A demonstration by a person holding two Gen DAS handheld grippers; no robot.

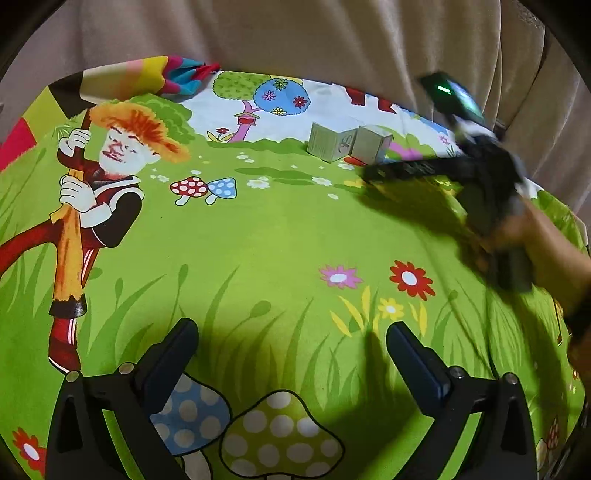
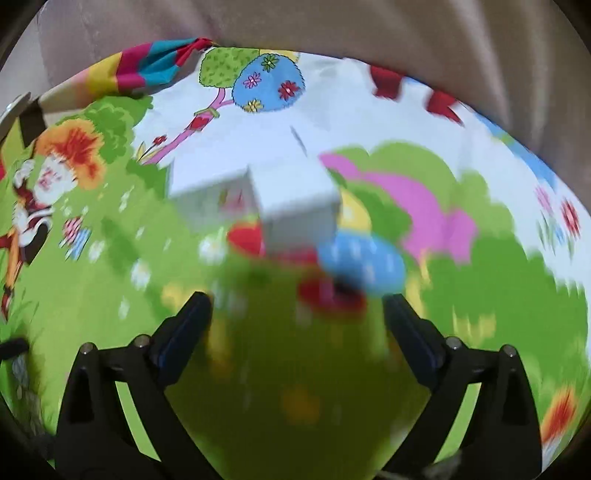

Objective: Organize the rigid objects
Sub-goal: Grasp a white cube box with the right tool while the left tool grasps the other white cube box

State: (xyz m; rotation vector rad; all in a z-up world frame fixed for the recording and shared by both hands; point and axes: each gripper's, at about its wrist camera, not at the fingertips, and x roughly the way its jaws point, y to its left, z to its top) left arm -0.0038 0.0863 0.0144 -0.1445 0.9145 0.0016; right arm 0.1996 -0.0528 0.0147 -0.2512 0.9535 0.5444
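Note:
Two pale cube-shaped boxes stand side by side on the cartoon-print cloth: the left box (image 1: 330,144) and the right box (image 1: 373,144), touching each other. In the blurred right wrist view they are the left box (image 2: 207,199) and the nearer right box (image 2: 299,206). My left gripper (image 1: 291,343) is open and empty, low over the green grass print, well short of the boxes. My right gripper (image 2: 295,310) is open and empty, a short way in front of the boxes. It shows blurred in the left wrist view (image 1: 373,173), its fingers just right of the boxes.
The cloth (image 1: 258,240) covers a rounded surface. A beige curtain (image 1: 295,33) hangs behind. A folded striped corner of cloth (image 1: 155,75) lies at the back left. The person's hand (image 1: 543,243) holds the right gripper at the right side.

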